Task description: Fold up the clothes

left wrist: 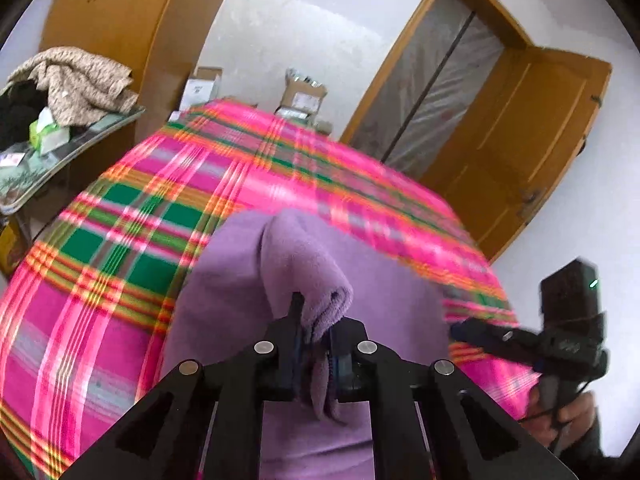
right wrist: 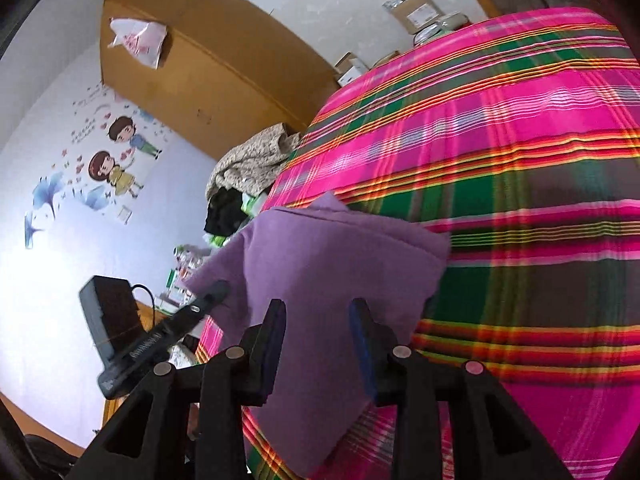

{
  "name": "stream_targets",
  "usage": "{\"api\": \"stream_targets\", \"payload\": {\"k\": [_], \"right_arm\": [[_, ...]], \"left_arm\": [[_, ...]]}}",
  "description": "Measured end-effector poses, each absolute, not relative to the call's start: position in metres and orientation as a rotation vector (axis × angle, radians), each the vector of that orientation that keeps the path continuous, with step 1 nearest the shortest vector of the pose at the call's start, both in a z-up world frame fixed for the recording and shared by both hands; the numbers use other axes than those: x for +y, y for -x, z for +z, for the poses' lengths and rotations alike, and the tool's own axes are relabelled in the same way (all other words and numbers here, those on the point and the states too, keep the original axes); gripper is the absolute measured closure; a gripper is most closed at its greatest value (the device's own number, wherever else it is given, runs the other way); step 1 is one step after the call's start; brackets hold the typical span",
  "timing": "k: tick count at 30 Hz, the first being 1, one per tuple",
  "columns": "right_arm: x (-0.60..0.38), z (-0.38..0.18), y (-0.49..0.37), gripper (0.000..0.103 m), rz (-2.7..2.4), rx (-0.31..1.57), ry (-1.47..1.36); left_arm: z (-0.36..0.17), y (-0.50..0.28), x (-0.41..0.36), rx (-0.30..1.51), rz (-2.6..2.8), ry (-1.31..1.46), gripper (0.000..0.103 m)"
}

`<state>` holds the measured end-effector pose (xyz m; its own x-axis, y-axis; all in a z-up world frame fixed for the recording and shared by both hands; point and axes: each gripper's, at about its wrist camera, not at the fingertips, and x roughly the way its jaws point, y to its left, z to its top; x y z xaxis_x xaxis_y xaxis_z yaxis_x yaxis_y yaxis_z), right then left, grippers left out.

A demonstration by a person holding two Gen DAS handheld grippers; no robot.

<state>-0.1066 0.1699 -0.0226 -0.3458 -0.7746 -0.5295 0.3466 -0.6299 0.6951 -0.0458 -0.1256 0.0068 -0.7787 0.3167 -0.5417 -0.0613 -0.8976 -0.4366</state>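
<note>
My left gripper [left wrist: 314, 332] pinches a bunched fold of the purple cloth [left wrist: 240, 280], which lies at the near edge of the plaid bed [left wrist: 120, 240]. My right gripper [right wrist: 318, 320] hangs open over it. I should keep tension and lay edges flush, I judge.

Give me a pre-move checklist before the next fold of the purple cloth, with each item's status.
1. Left gripper shut on the purple cloth: ok.
2. Right gripper gripping the cloth: not ok, jaws open, nothing pinched.
3. Cloth lies between the right gripper's fingers: cannot tell.
4. Cloth flat on the plaid bedspread: not ok, bunched at the left grip.
5. Bedspread ahead free of other items: ok.
</note>
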Motion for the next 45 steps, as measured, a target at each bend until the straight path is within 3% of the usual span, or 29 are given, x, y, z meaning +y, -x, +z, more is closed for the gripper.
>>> {"api": "stream_targets", "payload": {"k": [3,14,22,39,44,45], "right_arm": [[0.172,-0.024,0.109,0.068,-2.034,-0.629,-1.145],[0.159,-0.028,0.117,0.068,-2.068,-0.57,-1.134],[0.143,-0.025,0.123,0.072,-2.164,-0.408,-1.121],[0.132,-0.022,0.124,0.073,-2.23,-0.306,-1.103],[0.135,-0.023,0.128,0.073,-2.233,-0.309,-1.114],[0.134,-0.024,0.129,0.073,-2.231,-0.311,-1.115]], "left_arm": [[0.022,0.042,-0.13,-0.602,2.74,0.828,0.093],[-0.041,0.013,-0.17,-0.817,2.72,1.035,0.093],[-0.055,0.008,-0.172,-0.845,2.701,1.052,0.093],[0.02,0.002,-0.148,-0.501,2.88,0.86,0.092],[0.037,-0.006,-0.157,-0.503,2.943,0.786,0.092],[0.04,-0.01,-0.16,-0.503,2.954,0.772,0.088]]}}
